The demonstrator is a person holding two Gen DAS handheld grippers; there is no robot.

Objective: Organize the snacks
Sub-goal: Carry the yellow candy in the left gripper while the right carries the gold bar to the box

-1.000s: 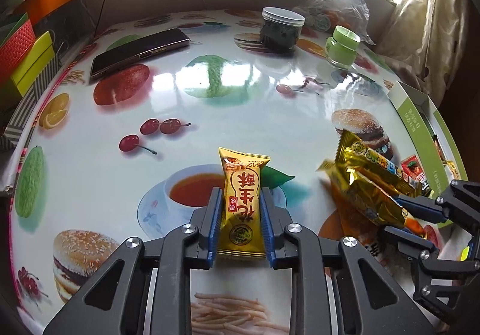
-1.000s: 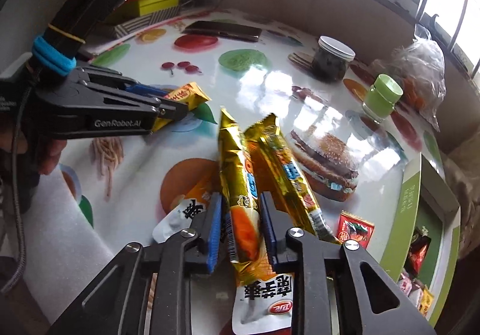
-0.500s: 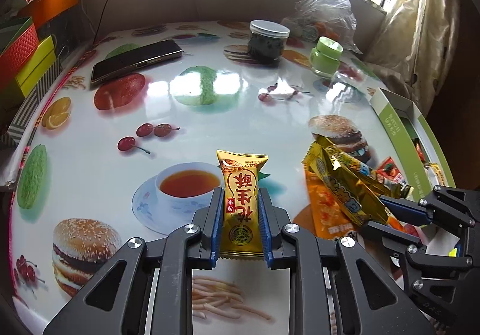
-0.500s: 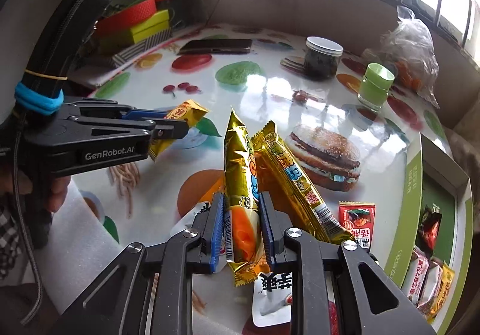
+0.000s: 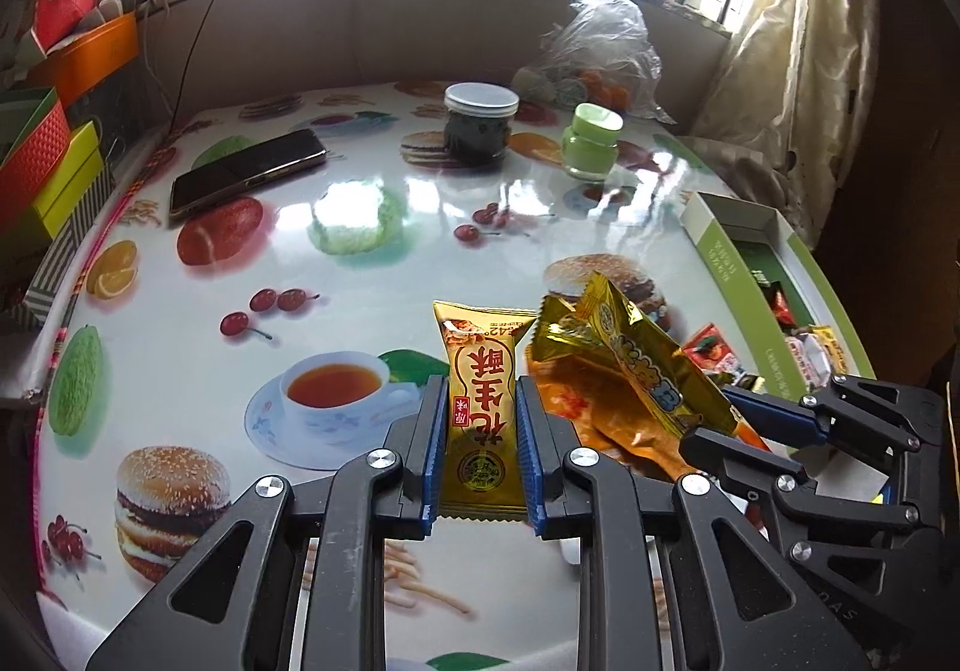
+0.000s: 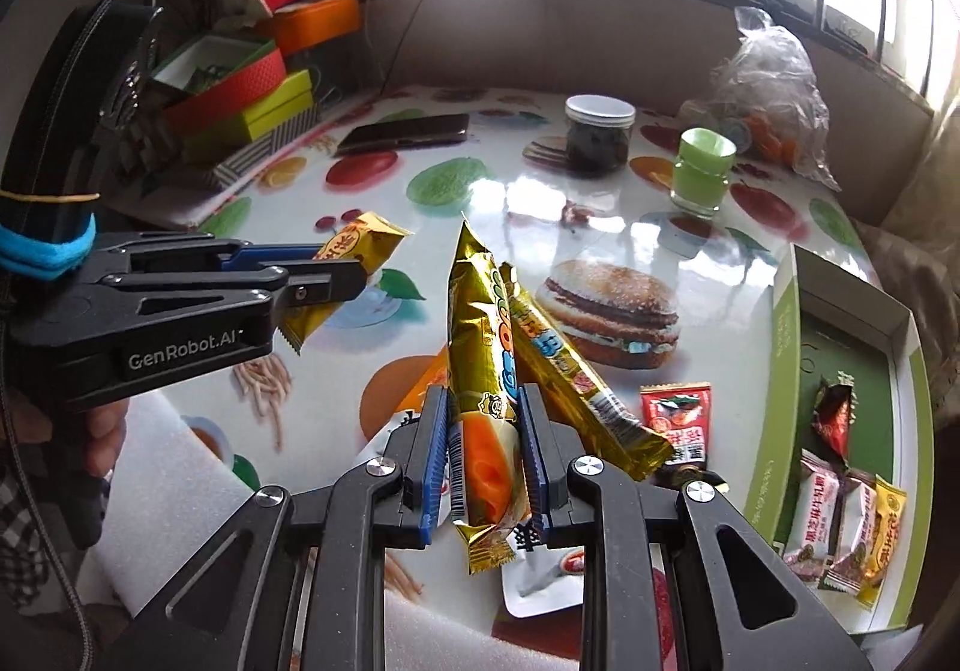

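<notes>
My left gripper point(image 5: 480, 407) is shut on a small yellow peanut-crisp packet point(image 5: 483, 407) with red characters, held above the table; it also shows at the left of the right wrist view point(image 6: 354, 251). My right gripper point(image 6: 483, 419) is shut on a long gold snack bar point(image 6: 480, 347), lifted off the table. A second gold bar point(image 6: 570, 377) leans beside it. The right gripper point(image 5: 729, 413) and its gold bars point(image 5: 636, 365) show at right in the left wrist view. A green tray point(image 6: 786, 347) at right holds several wrapped snacks.
A small red sachet point(image 6: 675, 410) and a white packet point(image 6: 540, 575) lie on the food-print tablecloth. A phone point(image 5: 246, 176), dark jar point(image 5: 480, 122), green jar point(image 5: 591, 143) and plastic bag point(image 5: 600, 53) stand farther back. Stacked boxes point(image 6: 240, 101) line the left edge.
Both grippers have risen from the table with their snacks still held. The view now takes in more of the window and far wall.
</notes>
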